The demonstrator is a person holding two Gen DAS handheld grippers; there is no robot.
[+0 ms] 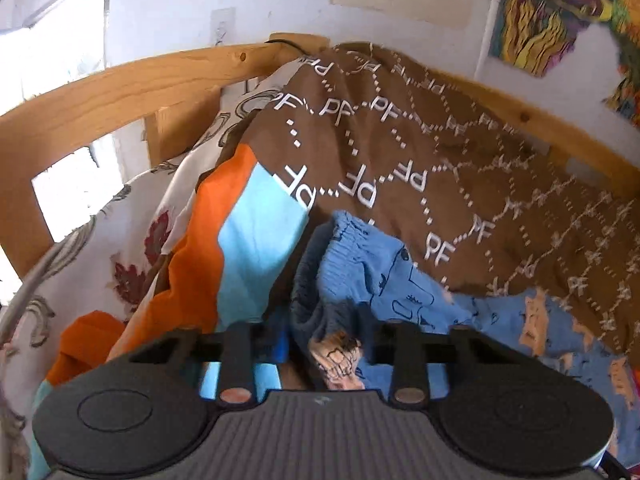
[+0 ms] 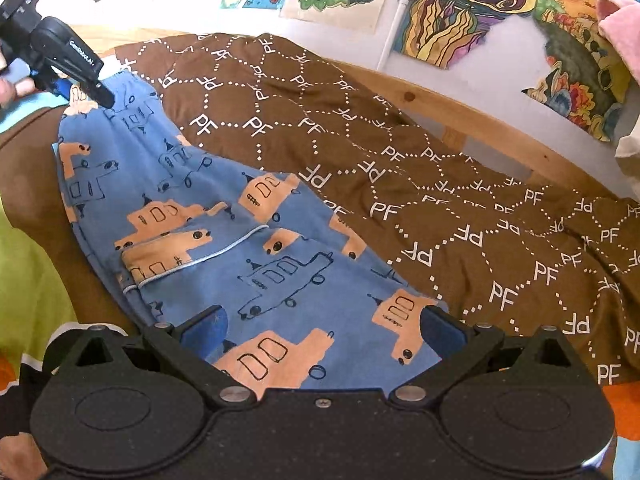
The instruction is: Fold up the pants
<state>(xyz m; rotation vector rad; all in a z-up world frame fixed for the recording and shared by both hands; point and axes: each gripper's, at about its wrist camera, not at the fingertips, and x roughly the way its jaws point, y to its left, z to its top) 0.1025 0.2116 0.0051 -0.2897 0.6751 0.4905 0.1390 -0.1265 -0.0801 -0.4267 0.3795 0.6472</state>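
Note:
Blue pants (image 2: 224, 208) printed with orange and outlined vehicles lie stretched on a brown "PF" bedspread (image 2: 460, 220). In the left wrist view my left gripper (image 1: 320, 352) is shut on the bunched elastic waistband of the pants (image 1: 360, 264), which rises in folds just ahead of it. The left gripper also shows in the right wrist view (image 2: 86, 88) at the far top-left end of the pants. My right gripper (image 2: 324, 332) is open, its blue-padded fingers (image 2: 208, 328) resting on the pants' near end, fabric lying between them.
A wooden bed rail (image 1: 120, 84) curves behind the bedspread, with drawings (image 2: 452, 12) on the white wall. An orange and light-blue striped cloth (image 1: 224, 240) and a leaf-print sheet (image 1: 120, 248) lie left. Green fabric (image 2: 28, 264) lies at the near left.

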